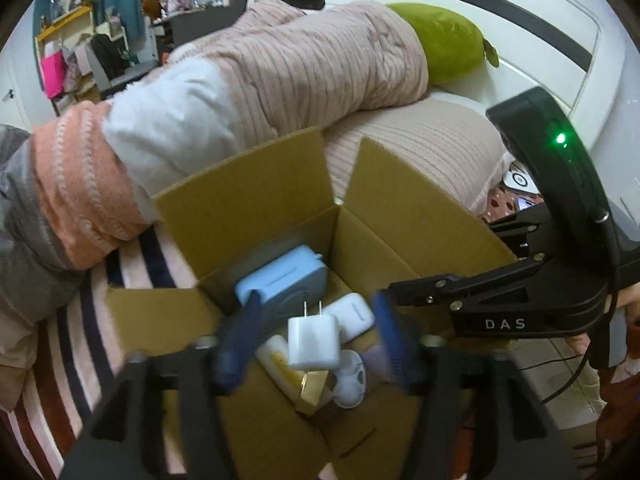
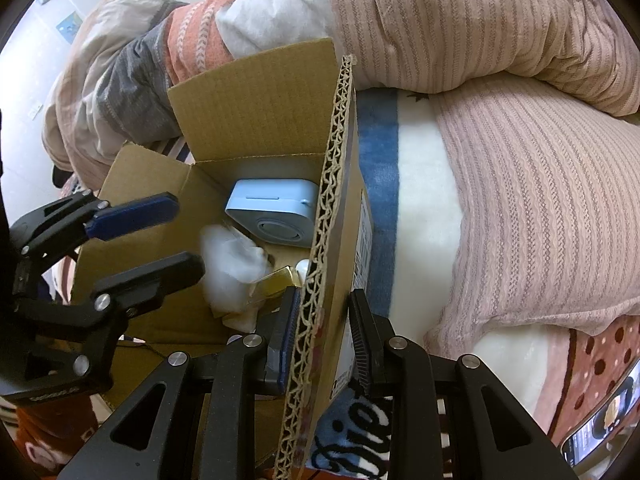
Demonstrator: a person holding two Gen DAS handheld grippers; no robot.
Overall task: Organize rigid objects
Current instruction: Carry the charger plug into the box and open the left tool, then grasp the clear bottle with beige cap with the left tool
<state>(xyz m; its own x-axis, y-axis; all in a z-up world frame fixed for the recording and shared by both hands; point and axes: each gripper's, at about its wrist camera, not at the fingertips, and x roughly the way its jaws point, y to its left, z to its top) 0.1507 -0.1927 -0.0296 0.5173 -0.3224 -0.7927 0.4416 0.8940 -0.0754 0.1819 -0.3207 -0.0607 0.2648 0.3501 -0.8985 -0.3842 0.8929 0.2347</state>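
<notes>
The cardboard box (image 1: 400,236) sits on the bed with its flaps up, and most of the sorting looks done: inside it lie a light blue speaker (image 1: 280,280), a white case (image 1: 352,314), a gold box (image 1: 314,386), a round white piece (image 1: 350,382) and a cream bottle (image 1: 272,354). The left gripper (image 1: 316,344) hangs over the open top with its fingers spread apart, and a white plug adapter (image 1: 312,342) sits between them, free of both pads, so it reads as let go and dropping onto the pile; in the right wrist view it shows only as a white blur (image 2: 230,264). The right gripper (image 2: 324,340) is clenched on 1 upright flap (image 2: 320,264) of the box, steadying it. No other loose hard items show on the blankets (image 2: 520,200) in either view, apart from a phone (image 2: 600,436) at the edge, so little seems left, though the bed beyond the frames is hidden
</notes>
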